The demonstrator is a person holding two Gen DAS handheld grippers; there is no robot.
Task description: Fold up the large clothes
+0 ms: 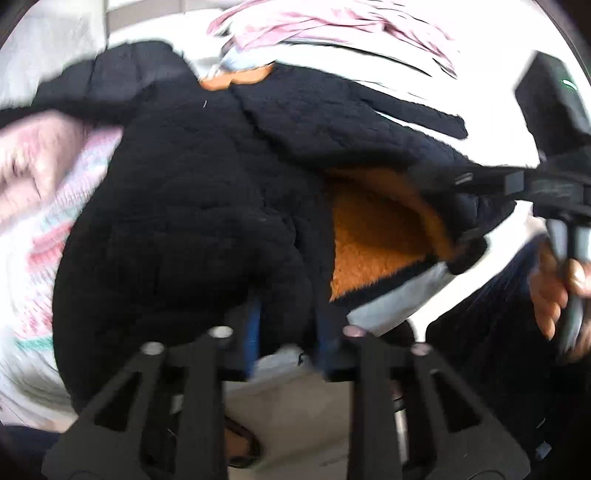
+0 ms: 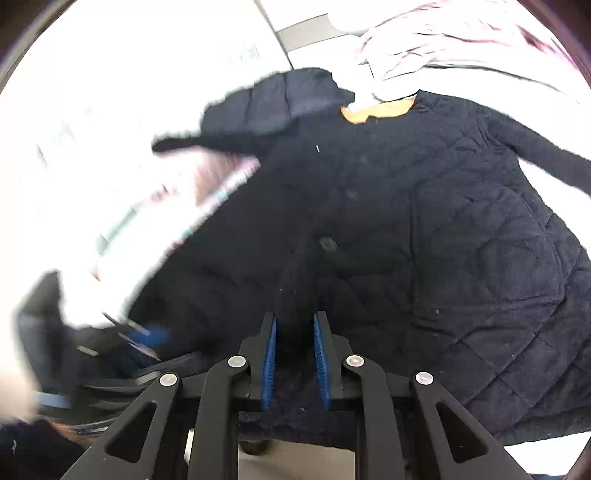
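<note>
Quilted coat (image 2: 424,221) hem is pinched by both left gripper (image 1: 286,325) and right gripper (image 2: 294,332).

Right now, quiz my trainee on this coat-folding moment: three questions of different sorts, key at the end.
1. True or false: the right gripper has dark fabric of the quilted coat between its blue pads.
2. Multiple choice: the coat's fleece lining is A) grey, B) orange, C) green.
3. Fill in: beyond the coat's collar lies a crumpled garment striped white and ____.

Key
1. True; the coat's hem runs up between the pads.
2. B; it shows where the right gripper lifts the front flap, and at the collar.
3. Pink.
</note>
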